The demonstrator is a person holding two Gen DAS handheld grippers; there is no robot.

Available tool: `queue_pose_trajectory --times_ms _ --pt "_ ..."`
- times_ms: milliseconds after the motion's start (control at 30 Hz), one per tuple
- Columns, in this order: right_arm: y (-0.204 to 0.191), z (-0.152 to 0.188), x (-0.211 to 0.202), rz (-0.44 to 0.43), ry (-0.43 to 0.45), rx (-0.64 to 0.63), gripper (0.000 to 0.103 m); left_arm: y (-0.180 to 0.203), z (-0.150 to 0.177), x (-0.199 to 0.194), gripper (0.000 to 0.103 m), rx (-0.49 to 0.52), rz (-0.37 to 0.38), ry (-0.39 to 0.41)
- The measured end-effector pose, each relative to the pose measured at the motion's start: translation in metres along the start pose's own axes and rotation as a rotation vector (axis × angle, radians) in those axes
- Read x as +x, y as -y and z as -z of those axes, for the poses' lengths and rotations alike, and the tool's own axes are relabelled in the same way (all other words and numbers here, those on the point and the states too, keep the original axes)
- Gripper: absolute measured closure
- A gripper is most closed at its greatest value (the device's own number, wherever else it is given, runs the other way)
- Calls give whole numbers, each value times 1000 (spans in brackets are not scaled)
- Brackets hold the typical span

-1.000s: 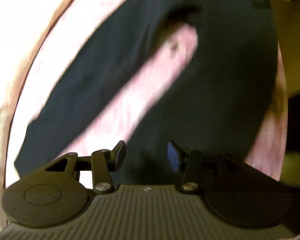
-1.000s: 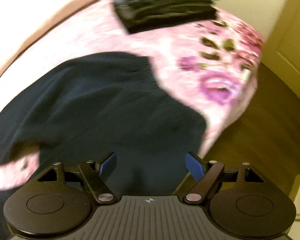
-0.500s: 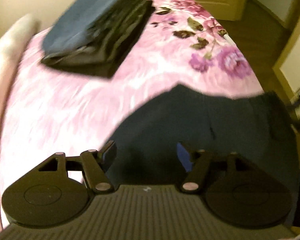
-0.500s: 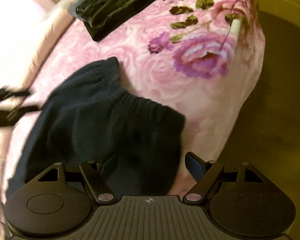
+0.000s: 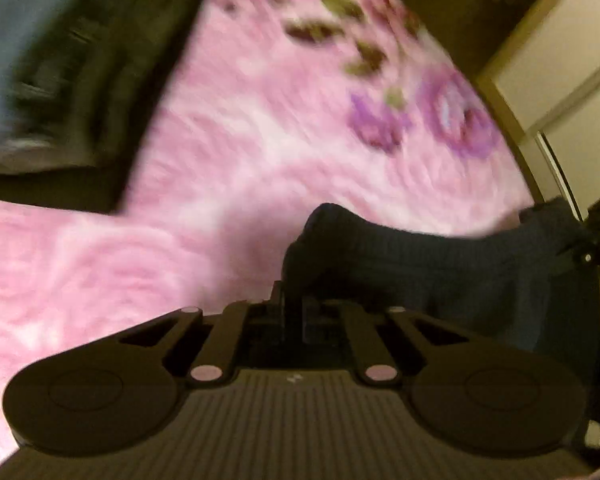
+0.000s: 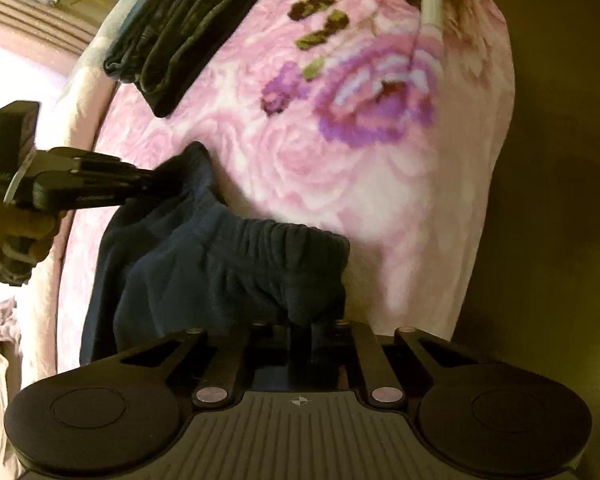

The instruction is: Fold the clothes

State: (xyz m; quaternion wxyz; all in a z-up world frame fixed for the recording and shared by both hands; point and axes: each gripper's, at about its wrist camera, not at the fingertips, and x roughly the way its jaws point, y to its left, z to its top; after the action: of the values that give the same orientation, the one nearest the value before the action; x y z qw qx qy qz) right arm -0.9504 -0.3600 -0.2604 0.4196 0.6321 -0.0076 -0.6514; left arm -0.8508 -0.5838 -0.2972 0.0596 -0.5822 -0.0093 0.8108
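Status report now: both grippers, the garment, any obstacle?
Left hand-held gripper, right hand-held gripper: shut on dark garment waistband corners. Garment on pink blanket. Folded stack apart, not blocking.

Both wrist views close, steeply downward over pink blanket [image 5: 220,184]; shared: dark garment [image 6: 228,264], folded stack [image 6: 180,28] at eleven o'clock.

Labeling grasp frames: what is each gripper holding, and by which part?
Both hold the dark navy garment by its gathered waistband: the right gripper at the near corner, the left gripper at the far corner.
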Motion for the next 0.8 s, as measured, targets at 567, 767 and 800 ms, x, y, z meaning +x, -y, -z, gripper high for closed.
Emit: queue_pose_trajectory --times_ms 567,767,800 --pt "-21 -67 27 71 102 -172 90 -49 33 -49 66 -233 -244 157" --pt "-33 -44 0 129 124 -225 28 1 150 -115 61 -391 -328 127" --pt "-39 -39 -3 122 112 -243 28 15 175 -123 61 -413 -347 100"
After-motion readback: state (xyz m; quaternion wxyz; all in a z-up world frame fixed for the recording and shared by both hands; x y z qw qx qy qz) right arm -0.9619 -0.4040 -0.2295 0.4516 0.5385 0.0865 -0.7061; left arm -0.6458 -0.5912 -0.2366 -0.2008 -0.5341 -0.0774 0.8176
